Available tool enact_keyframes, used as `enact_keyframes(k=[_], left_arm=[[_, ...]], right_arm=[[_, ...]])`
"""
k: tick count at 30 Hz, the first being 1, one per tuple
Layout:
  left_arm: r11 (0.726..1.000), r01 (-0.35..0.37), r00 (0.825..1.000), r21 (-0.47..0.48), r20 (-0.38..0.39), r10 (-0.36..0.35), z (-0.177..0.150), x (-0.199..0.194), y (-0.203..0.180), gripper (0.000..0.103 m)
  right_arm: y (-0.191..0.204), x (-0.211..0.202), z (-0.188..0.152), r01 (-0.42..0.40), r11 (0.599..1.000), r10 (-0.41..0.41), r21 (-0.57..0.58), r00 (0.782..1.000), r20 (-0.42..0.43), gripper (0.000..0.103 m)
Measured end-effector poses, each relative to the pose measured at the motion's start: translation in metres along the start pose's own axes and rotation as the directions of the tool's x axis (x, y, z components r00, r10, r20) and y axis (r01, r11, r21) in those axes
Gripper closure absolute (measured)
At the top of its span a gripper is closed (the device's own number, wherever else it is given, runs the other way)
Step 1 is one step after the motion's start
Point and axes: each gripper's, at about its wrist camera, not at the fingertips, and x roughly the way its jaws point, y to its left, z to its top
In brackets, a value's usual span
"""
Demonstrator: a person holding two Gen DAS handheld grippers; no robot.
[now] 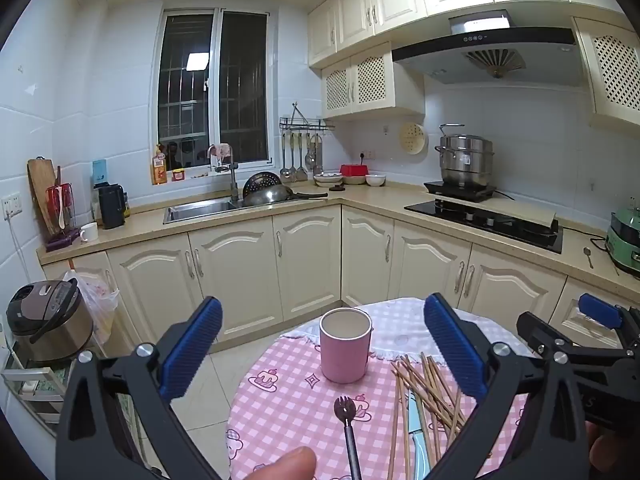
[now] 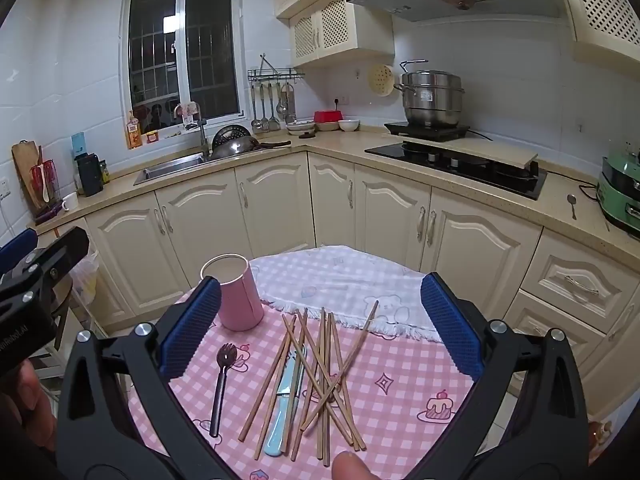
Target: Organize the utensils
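Kitchen, round surface (image 2: 400, 364) in pink check cloth; both tools spread, holding nothing.

Pink cup (image 2: 236, 296), upright, at the far left of the surface; dark fork (image 2: 221, 384) lies near it, apart. Wooden chopsticks (image 2: 320, 364), a crossed heap, partly cover a blue-handled knife (image 2: 280, 420). White fringed cloth (image 2: 344, 288) behind. Left tool (image 1: 322, 350) frames the cup; right tool (image 2: 320, 324) frames the heap. Left view cuts off part of the heap and shows a rice cooker (image 1: 48, 320) on the floor rack; right view shows the heap whole.
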Motion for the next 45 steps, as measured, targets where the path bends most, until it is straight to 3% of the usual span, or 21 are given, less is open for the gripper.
enact_keyframes(k=[45], left_arm=[[1.000, 0.005, 0.999, -0.009, -0.044, -0.005, -0.003, 0.026, 0.002, 0.004]], right_arm=[[0.000, 0.017, -0.004, -0.024, 1.000, 0.025, 0.015, 0.999, -0.021, 0.006]])
